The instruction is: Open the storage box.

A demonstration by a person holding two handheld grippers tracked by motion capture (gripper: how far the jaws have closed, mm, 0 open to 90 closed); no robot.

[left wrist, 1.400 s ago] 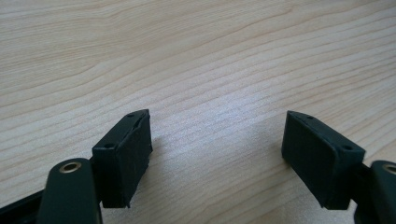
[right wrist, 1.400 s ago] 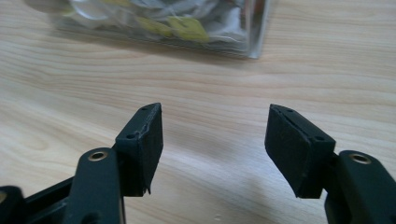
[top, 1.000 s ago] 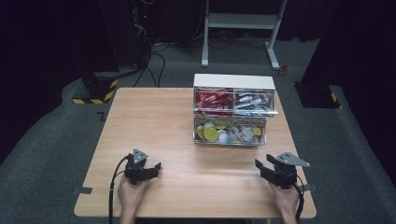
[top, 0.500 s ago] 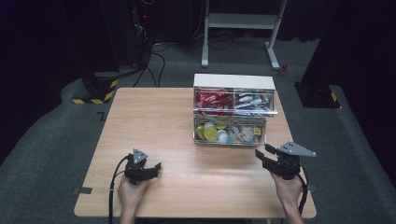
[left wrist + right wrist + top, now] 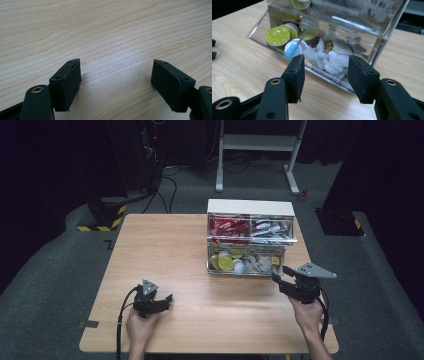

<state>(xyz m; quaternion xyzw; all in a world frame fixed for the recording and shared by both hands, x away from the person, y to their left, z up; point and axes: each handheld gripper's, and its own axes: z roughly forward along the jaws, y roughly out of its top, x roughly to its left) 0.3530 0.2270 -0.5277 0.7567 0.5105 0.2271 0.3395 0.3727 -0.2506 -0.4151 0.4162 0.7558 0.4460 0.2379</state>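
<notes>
A wooden bench (image 5: 165, 250) carries a clear organizer box (image 5: 250, 237) at its far right. The right gripper (image 5: 324, 72) hovers just before its lower compartment, fingers apart and empty, having just opened slightly. The left gripper (image 5: 116, 82) rests wide over bare wood.

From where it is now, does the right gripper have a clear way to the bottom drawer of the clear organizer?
Probably yes. The right gripper hovers just off the organizer's front right corner, jaws apart and empty, aimed at the bottom drawer. Only bare table lies between them. The left gripper sits far off, out of the way.
</notes>
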